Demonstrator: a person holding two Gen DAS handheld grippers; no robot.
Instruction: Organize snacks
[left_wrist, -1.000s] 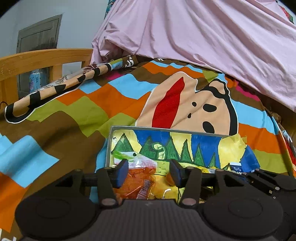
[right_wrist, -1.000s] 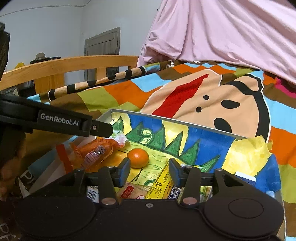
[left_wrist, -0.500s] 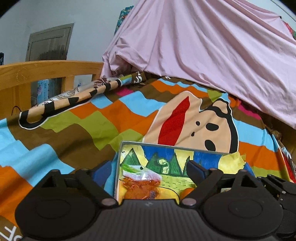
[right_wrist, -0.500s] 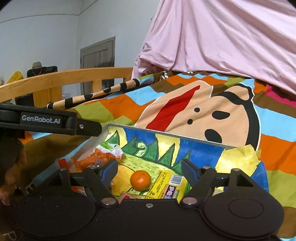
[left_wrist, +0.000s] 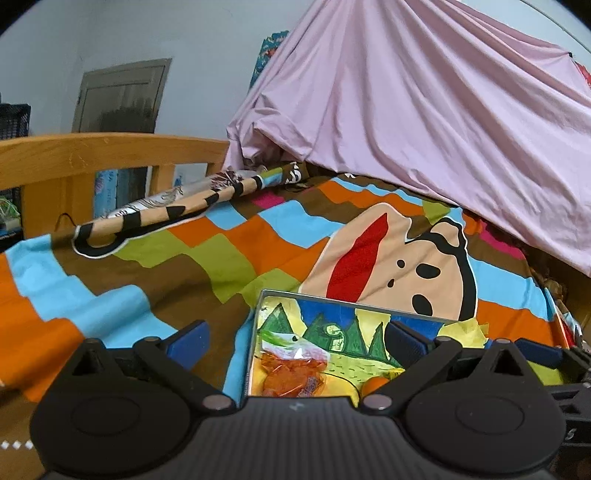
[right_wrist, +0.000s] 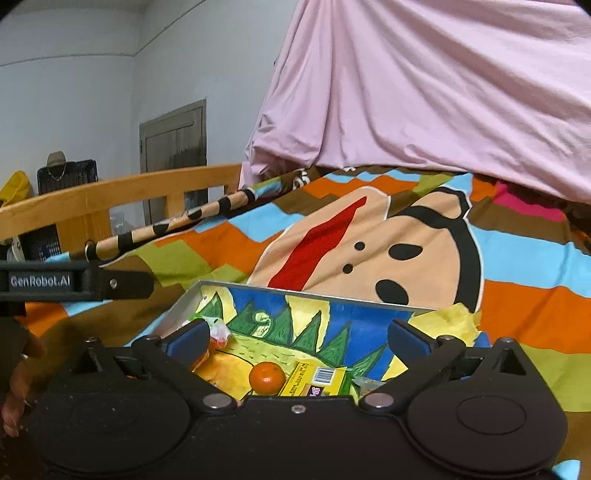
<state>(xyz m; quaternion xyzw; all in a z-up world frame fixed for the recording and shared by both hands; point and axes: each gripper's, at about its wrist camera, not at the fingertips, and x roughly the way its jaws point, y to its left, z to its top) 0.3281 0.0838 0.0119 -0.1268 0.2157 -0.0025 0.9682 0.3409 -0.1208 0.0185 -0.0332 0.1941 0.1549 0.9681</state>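
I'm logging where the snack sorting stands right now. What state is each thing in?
left gripper: jaws opening, nothing between them
right gripper: jaws opening, nothing between them
painted box: open, no lid on it, lying on the bedspread
orange: whole, unpeeled, in the box
yellow packet: lying flat in the box beside the orange
orange snack bag: crinkled, lying in the box
door: shut

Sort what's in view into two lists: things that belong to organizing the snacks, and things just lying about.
Belongs to the job:
painted box
orange snack bag
small orange fruit
yellow snack packet
left hand-held gripper and right hand-held gripper, jaws opening, nothing between them

Just lying about:
patchwork cartoon bedspread
pink sheet
striped roll
wooden bed rail
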